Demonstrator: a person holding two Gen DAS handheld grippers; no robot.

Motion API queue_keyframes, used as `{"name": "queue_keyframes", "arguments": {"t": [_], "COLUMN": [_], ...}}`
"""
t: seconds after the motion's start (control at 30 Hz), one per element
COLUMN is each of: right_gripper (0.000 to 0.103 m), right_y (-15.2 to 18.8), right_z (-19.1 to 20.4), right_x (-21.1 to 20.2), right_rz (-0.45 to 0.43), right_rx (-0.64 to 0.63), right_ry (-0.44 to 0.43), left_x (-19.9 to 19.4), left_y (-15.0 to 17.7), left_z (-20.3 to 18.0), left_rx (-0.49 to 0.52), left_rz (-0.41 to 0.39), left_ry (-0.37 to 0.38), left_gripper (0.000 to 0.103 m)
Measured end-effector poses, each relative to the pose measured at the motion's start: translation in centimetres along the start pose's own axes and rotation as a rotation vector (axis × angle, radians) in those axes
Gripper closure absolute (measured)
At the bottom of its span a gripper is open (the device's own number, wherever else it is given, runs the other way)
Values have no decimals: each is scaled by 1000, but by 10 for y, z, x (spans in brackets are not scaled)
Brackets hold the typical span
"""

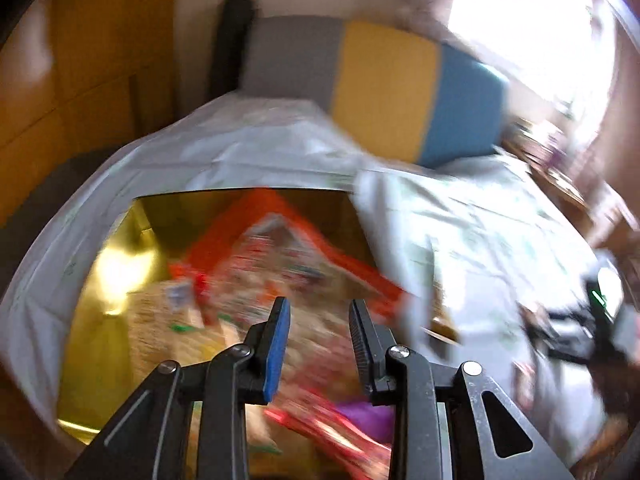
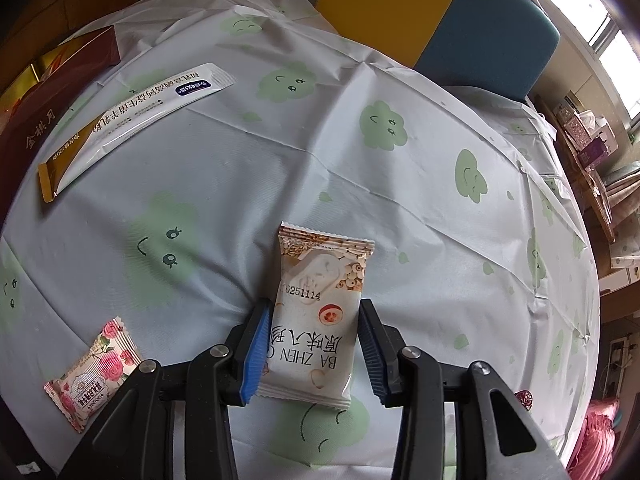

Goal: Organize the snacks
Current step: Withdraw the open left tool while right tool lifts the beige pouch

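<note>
Packet (image 2: 316,316) lies between right gripper's (image 2: 310,354) fingers (image 2: 254,354), touching both.

Left claw (image 1: 318,332) apart, seemingly empty, blurred; right claw (image 2: 310,344) clamped.

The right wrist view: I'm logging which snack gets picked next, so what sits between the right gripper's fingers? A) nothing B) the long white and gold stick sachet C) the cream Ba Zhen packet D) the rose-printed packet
C: the cream Ba Zhen packet lies between the fingers of the right gripper; the stick sachet and rose-printed packet lie off to its left.
</note>
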State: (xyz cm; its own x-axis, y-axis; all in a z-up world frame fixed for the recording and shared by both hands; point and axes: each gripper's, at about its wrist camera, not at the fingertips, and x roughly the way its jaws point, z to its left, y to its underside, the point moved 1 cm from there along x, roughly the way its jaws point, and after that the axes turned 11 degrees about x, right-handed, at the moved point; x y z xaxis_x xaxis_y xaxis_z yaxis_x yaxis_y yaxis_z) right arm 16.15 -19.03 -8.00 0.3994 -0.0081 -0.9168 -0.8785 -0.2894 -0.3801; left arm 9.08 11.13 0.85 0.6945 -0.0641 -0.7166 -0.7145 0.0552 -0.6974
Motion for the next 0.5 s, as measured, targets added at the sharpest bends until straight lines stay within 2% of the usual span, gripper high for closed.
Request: {"name": "queue_keyframes", "arguments": {"t": [0.17, 0.3, 0.4, 0.5], "right_gripper": [61, 62, 62, 62], "right_y": [0, -1, -2, -2], "right_z": [-1, -1, -2, -3], "right_x": [0, 1, 1, 2], "right_rz": [0, 1, 3, 4], "right_rx": [5, 12, 22, 32], "right_ry": [-2, -3, -8, -13], "left_x": [-9, -8, -2, 5], "left_y": [22, 42, 52, 62], "left_z": [-59, -104, -137, -156], "left_rx": [106, 231, 304, 346], "left_rz": [25, 48, 69, 87], "left_ry": [166, 231, 308, 327], "left_gripper": [72, 72, 72, 72]}}
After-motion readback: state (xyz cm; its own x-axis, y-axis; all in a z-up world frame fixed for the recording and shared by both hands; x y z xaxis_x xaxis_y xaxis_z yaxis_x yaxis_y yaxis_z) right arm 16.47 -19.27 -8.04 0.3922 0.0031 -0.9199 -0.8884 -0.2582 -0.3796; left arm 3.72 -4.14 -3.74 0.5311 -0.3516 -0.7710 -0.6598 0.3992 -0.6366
